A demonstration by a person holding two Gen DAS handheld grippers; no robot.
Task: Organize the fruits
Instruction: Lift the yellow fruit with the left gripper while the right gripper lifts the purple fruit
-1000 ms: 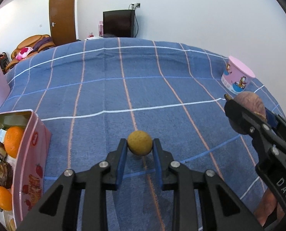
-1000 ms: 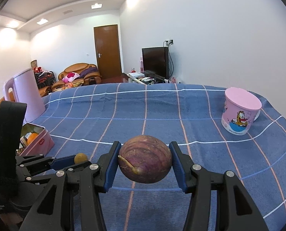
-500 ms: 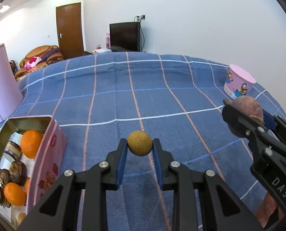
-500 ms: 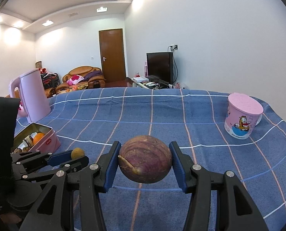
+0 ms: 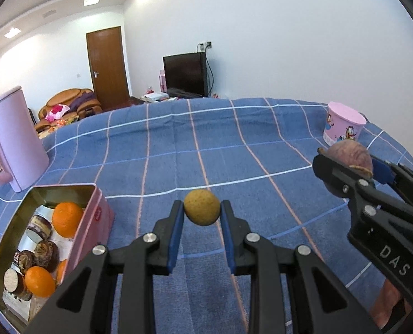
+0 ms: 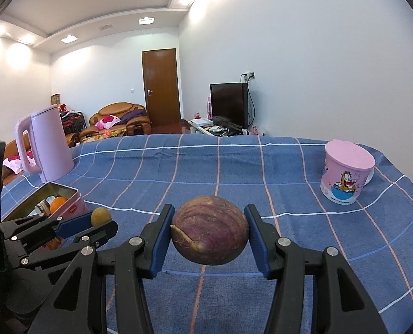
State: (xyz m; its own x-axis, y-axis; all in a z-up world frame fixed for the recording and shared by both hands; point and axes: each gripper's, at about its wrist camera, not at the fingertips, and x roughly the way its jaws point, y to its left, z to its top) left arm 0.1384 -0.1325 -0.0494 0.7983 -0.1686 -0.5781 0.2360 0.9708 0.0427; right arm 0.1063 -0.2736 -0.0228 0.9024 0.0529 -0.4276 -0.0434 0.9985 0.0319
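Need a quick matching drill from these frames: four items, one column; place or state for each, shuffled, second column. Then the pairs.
Items:
1. tan fruit
2. purple fruit
3. oranges
4. cartoon cup

Places:
A. standing on the cloth at the right
B. held in the left gripper
C. lying in the pink tin
D. held in the right gripper

Pairs: 1-B, 2-D, 3-C, 4-A

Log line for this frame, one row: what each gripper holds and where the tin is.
left gripper: shut on small tan fruit | right gripper: shut on purple fruit | both above cloth | tin: open, oranges inside, left of left gripper
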